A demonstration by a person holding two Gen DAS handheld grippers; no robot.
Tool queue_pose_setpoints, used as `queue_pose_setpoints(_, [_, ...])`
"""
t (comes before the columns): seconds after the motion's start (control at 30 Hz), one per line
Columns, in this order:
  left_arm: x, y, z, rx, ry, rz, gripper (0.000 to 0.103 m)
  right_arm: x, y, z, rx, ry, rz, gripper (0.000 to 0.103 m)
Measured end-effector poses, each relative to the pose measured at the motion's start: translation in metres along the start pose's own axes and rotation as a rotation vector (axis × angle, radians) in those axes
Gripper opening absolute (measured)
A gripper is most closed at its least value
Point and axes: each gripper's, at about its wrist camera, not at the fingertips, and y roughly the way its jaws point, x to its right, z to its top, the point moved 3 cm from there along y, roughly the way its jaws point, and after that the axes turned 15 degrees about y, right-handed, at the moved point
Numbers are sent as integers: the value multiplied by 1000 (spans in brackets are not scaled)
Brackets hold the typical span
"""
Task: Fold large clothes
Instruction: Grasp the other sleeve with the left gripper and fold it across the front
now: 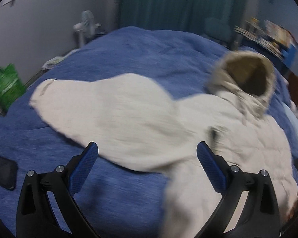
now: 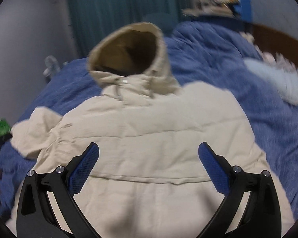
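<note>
1. One cream hooded jacket (image 2: 149, 130) is seen spread on the blue bedcover (image 1: 129, 47).
2. One sleeve (image 1: 101, 107) is laid out sideways from the jacket body; one hood (image 2: 129, 59) is propped open at the jacket's far end.
3. Two grippers are counted — the left gripper (image 1: 147, 156) and the right gripper (image 2: 149, 156) — both held wide above the jacket, nothing clasped.
4. One dark phone (image 1: 2, 172) and one green bag (image 1: 7, 85) are found left of the jacket.

A blue quilt (image 1: 129, 55) covers the bed; teal curtains (image 1: 178, 2) hang on the far grey wall (image 1: 39, 25), a white fan (image 1: 86, 26) far left.
</note>
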Motion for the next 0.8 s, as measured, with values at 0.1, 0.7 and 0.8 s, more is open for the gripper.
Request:
queue_pose_setpoints(0.1, [-43, 21, -11, -59, -89, 76, 95, -19, -13, -6, 26, -59, 25, 97])
queue_pose_setpoints(0.7, [-153, 133, -38, -18, -523, -157, 55, -19, 6, -14, -68, 2, 56, 97])
queue_pose_setpoints(0.8, [-168, 130, -35, 50, -543, -142, 25, -21, 9, -15, -73, -7, 55, 97])
